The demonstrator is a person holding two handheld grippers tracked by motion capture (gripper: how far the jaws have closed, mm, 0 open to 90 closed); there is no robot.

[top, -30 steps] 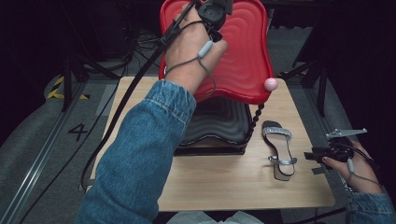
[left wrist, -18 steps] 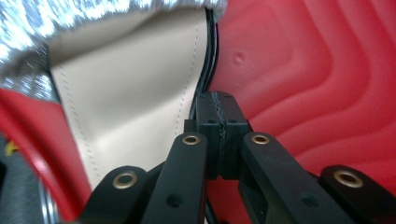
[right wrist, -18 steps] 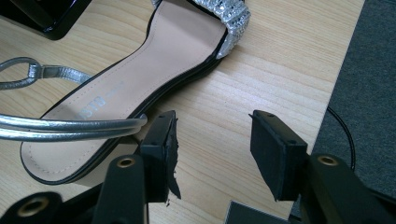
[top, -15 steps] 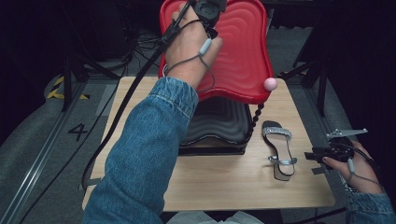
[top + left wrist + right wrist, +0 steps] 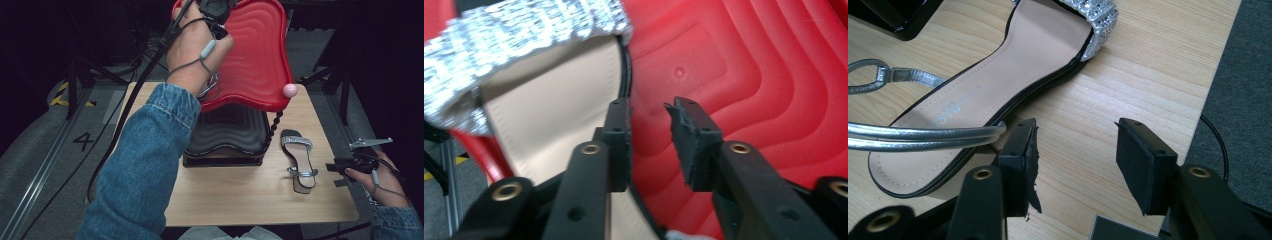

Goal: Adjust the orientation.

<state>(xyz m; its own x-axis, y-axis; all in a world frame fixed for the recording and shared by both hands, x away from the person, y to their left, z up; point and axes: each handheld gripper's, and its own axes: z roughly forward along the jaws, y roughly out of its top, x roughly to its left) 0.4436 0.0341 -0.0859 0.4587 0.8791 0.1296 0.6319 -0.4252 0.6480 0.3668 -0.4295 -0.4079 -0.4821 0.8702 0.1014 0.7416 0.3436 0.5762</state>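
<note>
Sandal (image 5: 539, 130) up at the red lid (image 5: 255, 60), top centre of the high view, and the left gripper (image 5: 649, 135) sits right beside it: in the left gripper view its jaws stand a little apart, one jaw against the sandal's black edge, the other over bare red ridges, gripping nothing that I can make out. Compared with a second ago, the left hand (image 5: 192, 55) looks barely shifted, a touch higher against the lid, the denim sleeve (image 5: 145, 165) stretching up from the bottom left just as before. The lid is tilted up over the black case (image 5: 225, 145) on the desk (image 5: 240, 200), pink ball (image 5: 289, 90) at its right corner, unchanged.

Lower right of the high view, the right gripper (image 5: 336, 167) hovers at the desk's edge, same spot as earlier. In the right gripper view its jaws are wide open, empty, the second sandal (image 5: 993, 85) lying flat on the wood just beside the one jaw, silver straps across the left of that frame, its glittery toe band at the top.
</note>
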